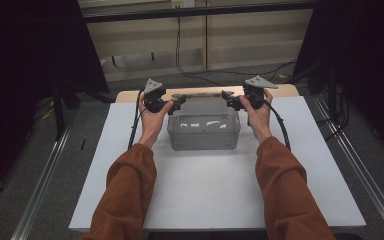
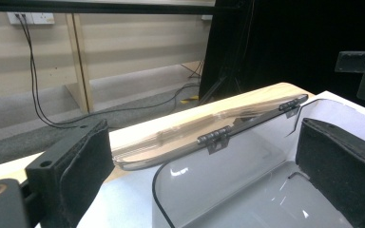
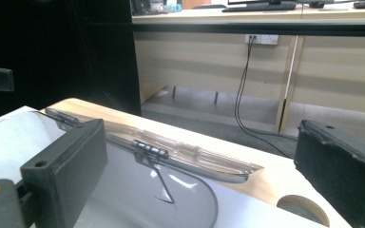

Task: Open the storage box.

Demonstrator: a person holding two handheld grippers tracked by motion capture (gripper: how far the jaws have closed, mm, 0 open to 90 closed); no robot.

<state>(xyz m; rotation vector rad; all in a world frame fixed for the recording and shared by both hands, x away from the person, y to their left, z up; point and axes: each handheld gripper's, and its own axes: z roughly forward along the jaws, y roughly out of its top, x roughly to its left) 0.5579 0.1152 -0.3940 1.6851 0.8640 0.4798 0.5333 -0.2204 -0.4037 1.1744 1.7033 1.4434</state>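
A clear plastic box [image 1: 204, 131] stands at the far middle of the white table top [image 1: 205, 195]. Its hinged lid [image 1: 200, 94] is swung back and lies flat behind it. My left gripper [image 1: 179, 102] hovers at the box's far left corner and my right gripper [image 1: 228, 99] at its far right corner, each pointing inward. In the left gripper view the wide-apart jaws of the left gripper [image 2: 209, 156] frame the lid [image 2: 171, 140] and the box's back wall [image 2: 228, 180] without touching them. The right gripper [image 3: 209, 147] is likewise open over the hinge [image 3: 149, 148].
A wooden table edge [image 1: 130, 95] runs behind the white top, with a round hole [image 3: 304, 206] in it near the right gripper. Beyond it are floor cables [image 1: 190, 70] and a pale wall. Dark curtains flank both sides. Metal rails [image 1: 45, 180] line the floor.
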